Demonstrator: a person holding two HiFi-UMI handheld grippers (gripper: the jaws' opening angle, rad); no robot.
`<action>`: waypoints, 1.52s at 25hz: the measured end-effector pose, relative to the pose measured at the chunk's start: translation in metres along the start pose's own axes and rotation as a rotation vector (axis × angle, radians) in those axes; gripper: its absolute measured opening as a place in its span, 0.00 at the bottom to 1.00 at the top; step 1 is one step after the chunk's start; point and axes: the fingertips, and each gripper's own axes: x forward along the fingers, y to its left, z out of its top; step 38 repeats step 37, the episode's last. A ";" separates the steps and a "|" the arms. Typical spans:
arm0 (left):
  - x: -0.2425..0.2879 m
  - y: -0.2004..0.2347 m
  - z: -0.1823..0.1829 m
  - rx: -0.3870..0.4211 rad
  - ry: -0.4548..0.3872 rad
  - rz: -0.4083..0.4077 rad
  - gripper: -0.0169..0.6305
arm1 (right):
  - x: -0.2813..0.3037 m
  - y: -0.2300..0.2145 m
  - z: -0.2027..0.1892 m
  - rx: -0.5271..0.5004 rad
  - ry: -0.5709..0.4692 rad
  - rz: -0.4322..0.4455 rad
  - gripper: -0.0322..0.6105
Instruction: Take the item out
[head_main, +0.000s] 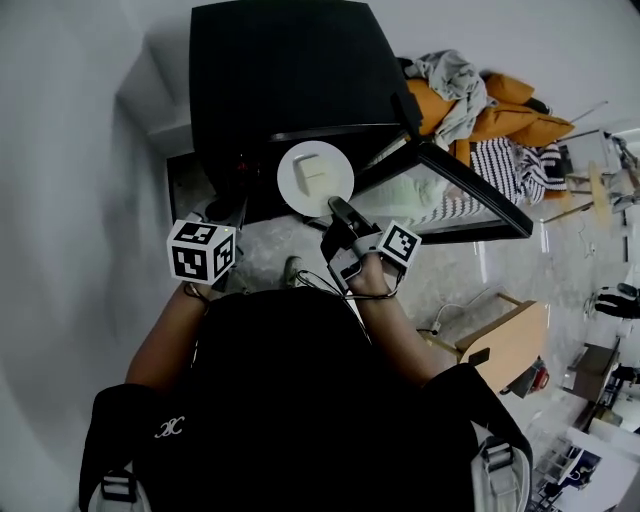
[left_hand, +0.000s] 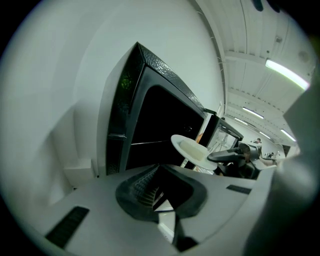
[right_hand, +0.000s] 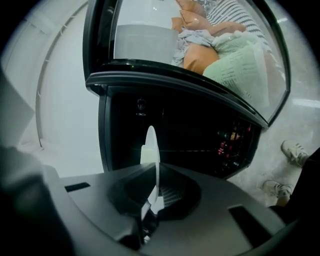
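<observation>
A black oven (head_main: 280, 70) stands open, its glass door (head_main: 470, 190) swung out to the right. My right gripper (head_main: 338, 210) is shut on the near rim of a white plate (head_main: 315, 180), which sits level in front of the dark cavity. A pale block (head_main: 312, 172) lies on the plate. The right gripper view shows the plate (right_hand: 152, 150) edge-on between the jaws of that gripper (right_hand: 154, 195). My left gripper (head_main: 232, 208) hangs beside the oven's lower left corner, jaws together and empty. From its own view the left gripper (left_hand: 157, 192) faces the oven (left_hand: 160, 115) and the plate (left_hand: 192, 150).
Orange cushions and crumpled clothes (head_main: 480, 100) lie behind the door, with striped fabric (head_main: 510, 165) beneath its glass. A wooden table (head_main: 505, 345) stands at the right. A white wall fills the left. Shoes (right_hand: 295, 152) rest on the pale floor.
</observation>
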 end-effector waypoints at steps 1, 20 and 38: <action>0.002 -0.001 -0.001 -0.006 0.003 -0.003 0.04 | -0.005 0.001 0.000 -0.003 -0.003 0.003 0.08; 0.030 -0.031 -0.001 0.004 0.022 -0.068 0.04 | -0.041 -0.003 0.006 -0.041 -0.020 -0.008 0.08; 0.019 -0.031 -0.008 -0.003 0.027 -0.042 0.04 | -0.039 0.003 -0.004 -0.030 0.000 0.009 0.08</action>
